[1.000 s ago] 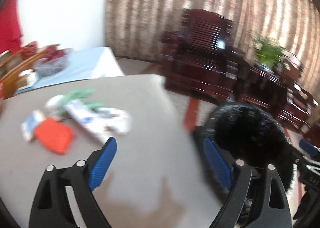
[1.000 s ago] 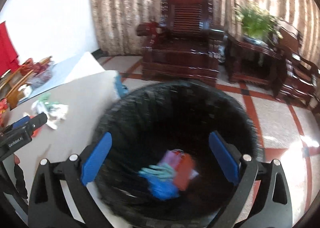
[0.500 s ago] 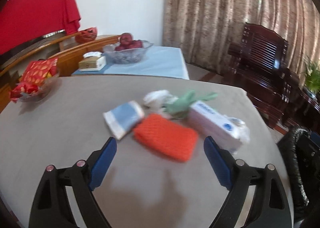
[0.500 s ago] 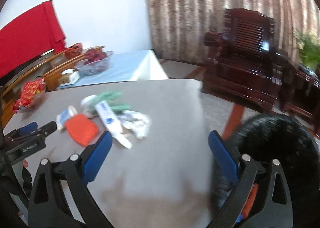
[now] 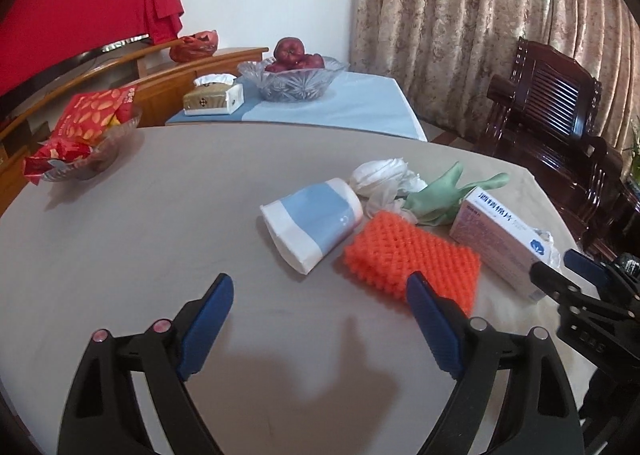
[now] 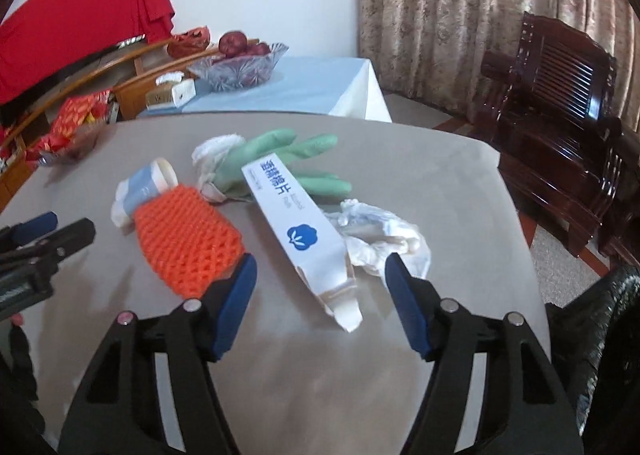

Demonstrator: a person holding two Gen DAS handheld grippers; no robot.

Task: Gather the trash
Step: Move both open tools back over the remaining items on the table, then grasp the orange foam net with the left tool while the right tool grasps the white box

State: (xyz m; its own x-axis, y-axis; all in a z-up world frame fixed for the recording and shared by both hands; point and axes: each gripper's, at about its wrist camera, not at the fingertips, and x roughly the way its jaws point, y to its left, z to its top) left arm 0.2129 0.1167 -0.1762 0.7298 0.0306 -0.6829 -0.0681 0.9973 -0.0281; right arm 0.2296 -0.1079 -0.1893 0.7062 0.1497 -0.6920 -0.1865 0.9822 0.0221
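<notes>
Trash lies on the grey table: a blue-and-white paper cup on its side, an orange foam net, a white long box, a green glove and crumpled white tissue. My left gripper is open and empty, just short of the cup and net. My right gripper is open and empty, with the torn end of the box between its fingers. The net, cup, glove and a crumpled white plastic wrap lie around it.
The black mesh trash bin stands on the floor at the table's right edge. A bowl of red snack packets sits at the table's far left. Behind it stand a side table with a fruit bowl and tissue box, and dark wooden chairs at the right.
Both grippers have swung left, away from the trash bin, and come in over the table toward the pile of trash. Both stay open and empty.
</notes>
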